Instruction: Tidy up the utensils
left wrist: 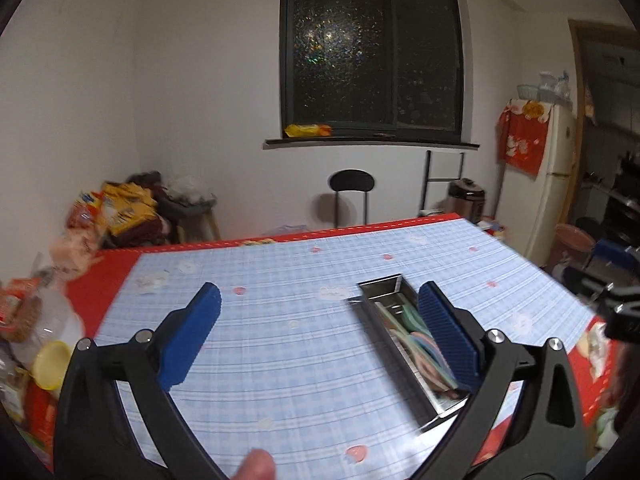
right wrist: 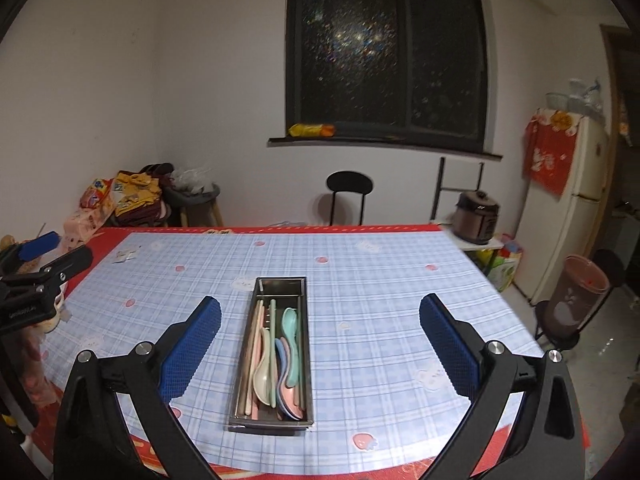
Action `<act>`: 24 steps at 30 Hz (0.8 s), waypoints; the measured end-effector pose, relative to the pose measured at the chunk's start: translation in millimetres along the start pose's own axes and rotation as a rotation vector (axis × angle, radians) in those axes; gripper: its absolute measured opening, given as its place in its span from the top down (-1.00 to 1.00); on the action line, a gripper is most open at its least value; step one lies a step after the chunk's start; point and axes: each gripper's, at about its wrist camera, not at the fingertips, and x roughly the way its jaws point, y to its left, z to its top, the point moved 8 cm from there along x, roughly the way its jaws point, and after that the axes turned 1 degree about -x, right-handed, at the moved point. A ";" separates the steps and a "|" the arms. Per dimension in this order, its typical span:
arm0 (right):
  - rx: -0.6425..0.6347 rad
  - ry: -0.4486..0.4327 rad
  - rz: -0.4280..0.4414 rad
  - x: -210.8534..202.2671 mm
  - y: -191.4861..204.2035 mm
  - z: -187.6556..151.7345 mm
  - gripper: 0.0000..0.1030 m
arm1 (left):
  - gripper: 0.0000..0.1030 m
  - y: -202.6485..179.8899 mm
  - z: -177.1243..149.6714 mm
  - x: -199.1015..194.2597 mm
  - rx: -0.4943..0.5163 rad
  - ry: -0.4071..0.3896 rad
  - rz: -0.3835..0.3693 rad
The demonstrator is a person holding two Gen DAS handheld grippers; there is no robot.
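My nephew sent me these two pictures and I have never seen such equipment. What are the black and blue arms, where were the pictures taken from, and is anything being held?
There is no robot: a person holds a hand-operated claw in each hand, each with a camera looking along its blue pads. One picture is from the left claw, the other from the right claw. Both stand wide open and hold nothing. On the checked tablecloth sits a metal utensil tray containing pastel spoons and chopsticks.

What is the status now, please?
Left gripper and right gripper: jaws open, empty. Pastel spoons and chopsticks inside metal tray. Nothing in the way.
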 end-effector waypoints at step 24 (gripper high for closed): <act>-0.020 -0.007 -0.131 -24.4 -12.2 -15.2 -0.89 | -0.89 -26.6 -13.5 -14.5 0.060 -0.030 0.010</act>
